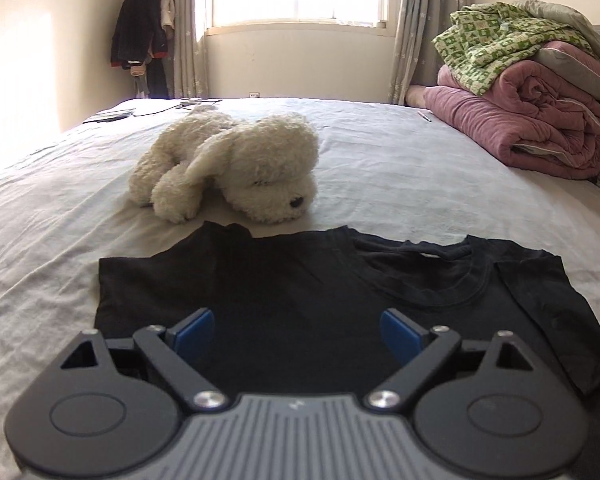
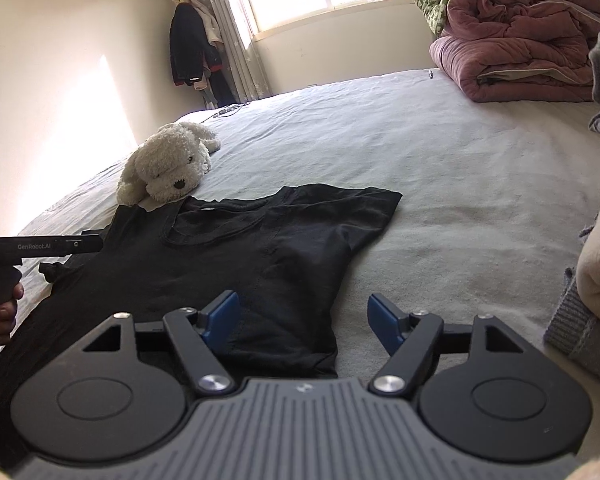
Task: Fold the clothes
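We are holding both grippers over a black T-shirt (image 1: 300,300) lying flat on the white-sheeted bed (image 1: 420,184), just in front of a plush dog (image 1: 236,168) — the left gripper (image 1: 296,330) is gaping wide, the right gripper (image 2: 303,322) standing wide too, nothing between either's blue pads (image 2: 222,320).

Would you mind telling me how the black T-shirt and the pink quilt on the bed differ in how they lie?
The black T-shirt lies spread nearly flat close to the grippers, with one side already folded in; the pink quilt is bundled into a thick roll at the far side of the bed. The T-shirt has nothing on it, though the plush dog lies at its edge; the quilt carries green patterned bedding. Both rest on the same pale sheet.
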The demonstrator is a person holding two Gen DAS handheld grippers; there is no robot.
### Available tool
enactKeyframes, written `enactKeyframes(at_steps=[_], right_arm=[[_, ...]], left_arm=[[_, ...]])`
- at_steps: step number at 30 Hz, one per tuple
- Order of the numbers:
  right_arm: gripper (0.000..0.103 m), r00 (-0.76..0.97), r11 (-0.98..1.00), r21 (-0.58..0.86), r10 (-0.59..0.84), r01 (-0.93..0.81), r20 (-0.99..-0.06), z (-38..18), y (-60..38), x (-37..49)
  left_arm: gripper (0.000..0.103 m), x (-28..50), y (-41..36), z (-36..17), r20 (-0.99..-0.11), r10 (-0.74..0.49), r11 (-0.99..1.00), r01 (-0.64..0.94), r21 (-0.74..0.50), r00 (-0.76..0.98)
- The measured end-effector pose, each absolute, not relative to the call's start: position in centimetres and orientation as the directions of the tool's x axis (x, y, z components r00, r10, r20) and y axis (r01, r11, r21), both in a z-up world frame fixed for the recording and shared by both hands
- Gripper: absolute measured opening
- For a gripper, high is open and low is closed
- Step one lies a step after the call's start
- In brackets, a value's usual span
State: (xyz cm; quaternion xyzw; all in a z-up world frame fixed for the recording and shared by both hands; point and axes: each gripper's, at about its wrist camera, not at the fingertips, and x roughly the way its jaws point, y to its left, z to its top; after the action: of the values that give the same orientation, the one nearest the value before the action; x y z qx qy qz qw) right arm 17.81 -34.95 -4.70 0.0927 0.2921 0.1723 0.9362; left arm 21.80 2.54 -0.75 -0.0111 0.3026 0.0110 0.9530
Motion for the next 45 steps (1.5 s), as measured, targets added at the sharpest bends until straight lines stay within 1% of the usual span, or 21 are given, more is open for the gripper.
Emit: enactKeyframes(at_steps=[4, 8, 10, 11, 12, 13, 16, 18, 20, 21, 22, 23, 25, 27, 29, 32, 37, 39, 42, 45], right_arm=[[0.075, 0.766, 0.928, 0.266, 0.368, -0.262, -0.527, -5.0, -34.9, 17.9], [0.075, 0.764, 0.926, 0.268, 0.373, -0.267, -0.527, -5.0, -34.9, 17.9], [0.075, 0.762, 0.925, 0.268, 0.373, -0.267, -0.529, -5.1, -34.9, 17.9], [0.075, 0.762, 0.925, 0.269, 0.373, -0.267, -0.529, -5.1, -34.9, 17.9], [0.075, 0.760, 0.925, 0.269, 0.375, -0.268, -0.530, -5.1, -34.9, 17.9], [0.075, 0.759, 0.925, 0.269, 0.376, -0.270, -0.531, -5.1, -34.9, 17.9], [0.075, 0.756, 0.925, 0.266, 0.377, -0.272, -0.536, -5.3, -34.7, 18.0], [0.075, 0.754, 0.925, 0.264, 0.376, -0.273, -0.538, -5.4, -34.7, 18.0], [0.075, 0.753, 0.925, 0.267, 0.376, -0.270, -0.540, -5.4, -34.7, 18.0], [0.075, 0.752, 0.925, 0.268, 0.376, -0.270, -0.540, -5.5, -34.7, 18.0], [0.075, 0.752, 0.924, 0.269, 0.377, -0.271, -0.541, -5.5, -34.7, 18.0], [0.075, 0.750, 0.924, 0.269, 0.379, -0.273, -0.542, -5.5, -34.7, 18.0], [0.075, 0.748, 0.923, 0.267, 0.381, -0.276, -0.543, -5.5, -34.7, 18.0], [0.075, 0.749, 0.923, 0.269, 0.382, -0.276, -0.542, -5.5, -34.7, 18.0], [0.075, 0.750, 0.923, 0.272, 0.381, -0.272, -0.541, -5.5, -34.8, 18.0], [0.075, 0.752, 0.923, 0.277, 0.380, -0.268, -0.539, -5.5, -34.9, 18.1], [0.075, 0.750, 0.920, 0.282, 0.385, -0.271, -0.538, -5.5, -34.9, 18.1], [0.075, 0.749, 0.920, 0.283, 0.387, -0.272, -0.538, -5.5, -34.9, 18.1], [0.075, 0.748, 0.919, 0.284, 0.389, -0.273, -0.538, -5.5, -34.9, 18.1], [0.075, 0.748, 0.919, 0.286, 0.389, -0.273, -0.537, -5.5, -34.9, 18.1]], left_arm=[[0.092, 21.8, 7.1, 0.1, -0.582, 0.107, 0.991, -0.136, -0.006, 0.806], [0.092, 22.3, 11.0, 0.1, -0.600, 0.156, 0.973, -0.227, -0.044, 0.785], [0.090, 22.9, 12.6, -0.6, -0.626, 0.162, 0.963, -0.262, -0.069, 0.763], [0.088, 23.2, 13.2, -1.0, -0.646, 0.152, 0.957, -0.274, -0.092, 0.748], [0.083, 23.5, 13.9, -1.5, -0.666, 0.140, 0.951, -0.287, -0.116, 0.733], [0.076, 23.9, 14.5, -2.0, -0.686, 0.127, 0.944, -0.300, -0.140, 0.717], [0.066, 24.5, 16.1, -3.6, -0.730, 0.064, 0.906, -0.346, -0.244, 0.681], [0.066, 24.5, 16.8, -4.2, -0.722, 0.043, 0.877, -0.372, -0.303, 0.691], [0.066, 24.5, 16.8, -4.4, -0.708, 0.035, 0.862, -0.380, -0.336, 0.706], [0.062, 24.5, 16.8, -4.5, -0.700, 0.031, 0.854, -0.383, -0.352, 0.713], [0.052, 24.5, 16.6, -4.6, -0.696, 0.022, 0.851, -0.378, -0.363, 0.717], [0.045, 24.6, 16.4, -4.6, -0.693, 0.011, 0.849, -0.373, -0.374, 0.721], [0.019, 24.7, 16.0, -4.7, -0.689, -0.020, 0.847, -0.354, -0.396, 0.724], [0.006, 24.5, 15.5, -4.4, -0.675, 0.001, 0.853, -0.353, -0.384, 0.738], [0.005, 24.1, 15.0, -3.6, -0.633, 0.033, 0.865, -0.340, -0.370, 0.773], [0.005, 23.6, 13.6, -1.9, -0.564, 0.080, 0.901, -0.302, -0.313, 0.822], [0.005, 23.1, 10.3, 0.7, -0.461, 0.069, 0.962, -0.181, -0.203, 0.884], [0.005, 23.0, 8.6, 1.5, -0.440, 0.037, 0.980, -0.119, -0.160, 0.897], [0.005, 23.2, 6.4, 1.8, -0.434, -0.016, 0.992, -0.040, -0.121, 0.901], [0.005, 23.8, 4.6, 1.4, -0.443, -0.066, 0.993, 0.015, -0.118, 0.894]])
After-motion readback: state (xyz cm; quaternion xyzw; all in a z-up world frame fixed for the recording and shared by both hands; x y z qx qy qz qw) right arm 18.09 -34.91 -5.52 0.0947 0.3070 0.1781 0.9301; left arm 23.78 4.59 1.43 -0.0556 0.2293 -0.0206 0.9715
